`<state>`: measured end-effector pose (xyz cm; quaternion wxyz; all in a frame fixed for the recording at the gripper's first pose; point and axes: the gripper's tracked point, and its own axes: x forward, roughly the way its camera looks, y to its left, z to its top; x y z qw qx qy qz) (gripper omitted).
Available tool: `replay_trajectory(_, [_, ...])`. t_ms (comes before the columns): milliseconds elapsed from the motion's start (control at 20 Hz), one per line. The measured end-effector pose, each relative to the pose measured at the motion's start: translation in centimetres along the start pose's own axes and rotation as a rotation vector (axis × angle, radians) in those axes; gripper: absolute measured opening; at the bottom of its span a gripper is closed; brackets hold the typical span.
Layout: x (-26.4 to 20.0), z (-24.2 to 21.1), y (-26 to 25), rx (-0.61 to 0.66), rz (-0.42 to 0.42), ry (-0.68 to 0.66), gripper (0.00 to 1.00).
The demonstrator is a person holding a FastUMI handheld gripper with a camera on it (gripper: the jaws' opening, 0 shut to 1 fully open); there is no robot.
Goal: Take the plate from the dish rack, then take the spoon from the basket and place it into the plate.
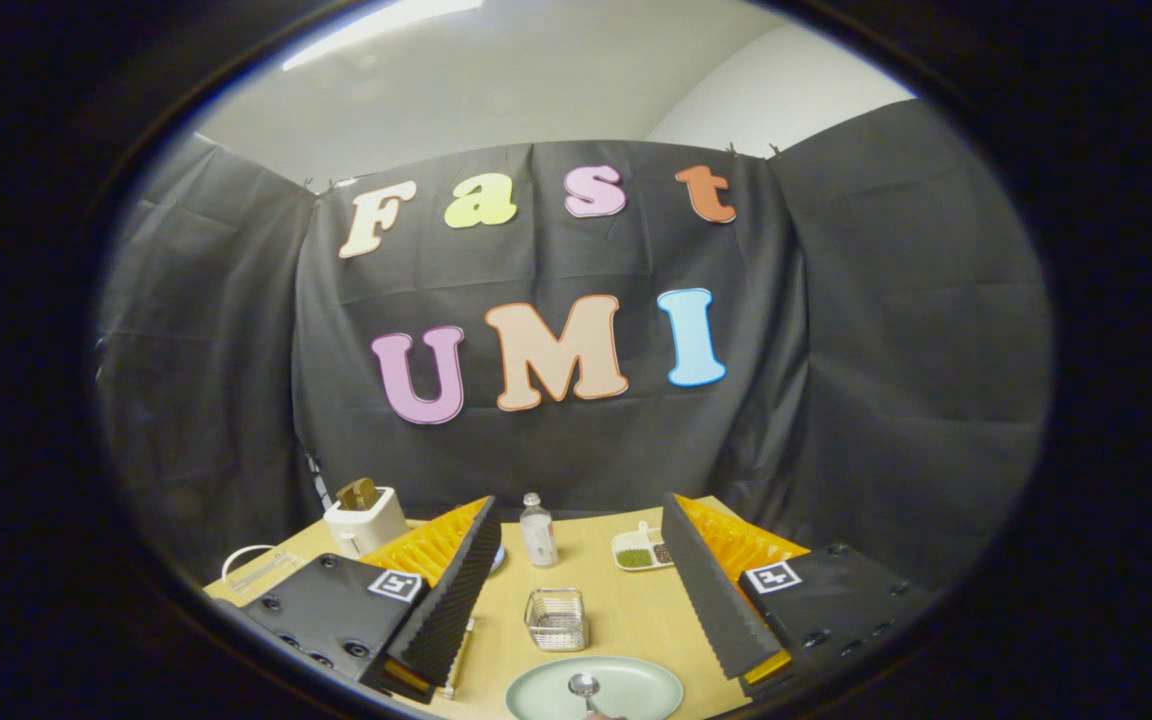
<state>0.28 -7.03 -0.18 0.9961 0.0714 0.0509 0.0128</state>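
The gripper (586, 610) hung with fingers spread wide, holding nothing. The spoon (584, 688) lay in the plate (636, 690), its handle cut off. The basket (556, 618) stood just beyond.

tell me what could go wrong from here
The spoon already lies in the plate, between the open fingers of the gripper. Pulling back low could clip the plate's rim and shift it or tip the spoon out. A forward swing might knock the basket just ahead, or the bottle beyond it.
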Motion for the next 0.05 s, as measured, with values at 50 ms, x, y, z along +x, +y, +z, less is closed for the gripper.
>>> replay_trajectory(50, [-0.05, -0.03, -0.02, 0.004, 0.000, 0.000, 1.00])
